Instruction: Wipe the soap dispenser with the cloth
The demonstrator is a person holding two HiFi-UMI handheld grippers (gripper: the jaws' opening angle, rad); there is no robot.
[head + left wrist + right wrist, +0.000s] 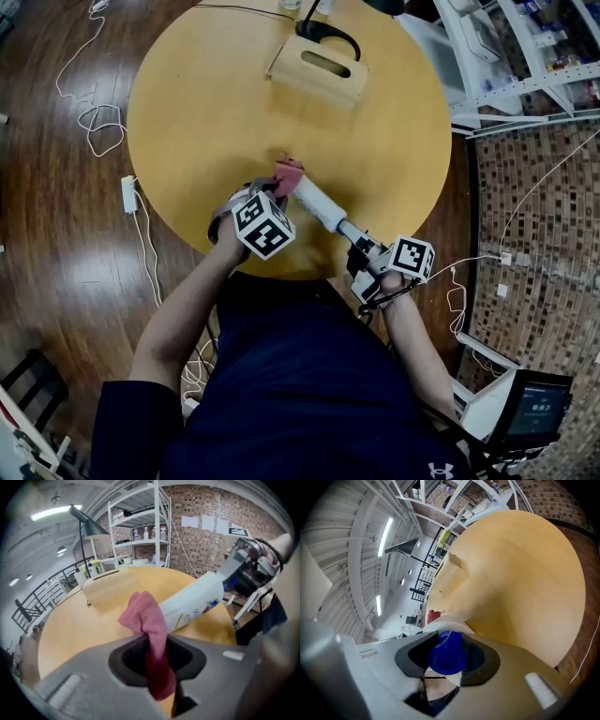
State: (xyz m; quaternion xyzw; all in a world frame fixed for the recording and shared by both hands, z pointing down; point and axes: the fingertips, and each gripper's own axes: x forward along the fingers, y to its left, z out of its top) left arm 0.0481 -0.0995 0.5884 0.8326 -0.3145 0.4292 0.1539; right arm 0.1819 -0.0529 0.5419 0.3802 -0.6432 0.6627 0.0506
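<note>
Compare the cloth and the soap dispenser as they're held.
The left claw pinches a limp pink cloth; the right claw clamps a rigid white soap dispenser by its blue top. The cloth hangs bunched; the dispenser slants above the table. Both claws are shut.

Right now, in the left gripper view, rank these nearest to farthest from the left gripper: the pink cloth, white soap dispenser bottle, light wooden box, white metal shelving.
1. Pink cloth, clamped between the jaws.
2. White soap dispenser bottle, just behind the cloth, to the right.
3. Light wooden box, farther back, left of centre.
4. White metal shelving, in the background, centre.
</note>
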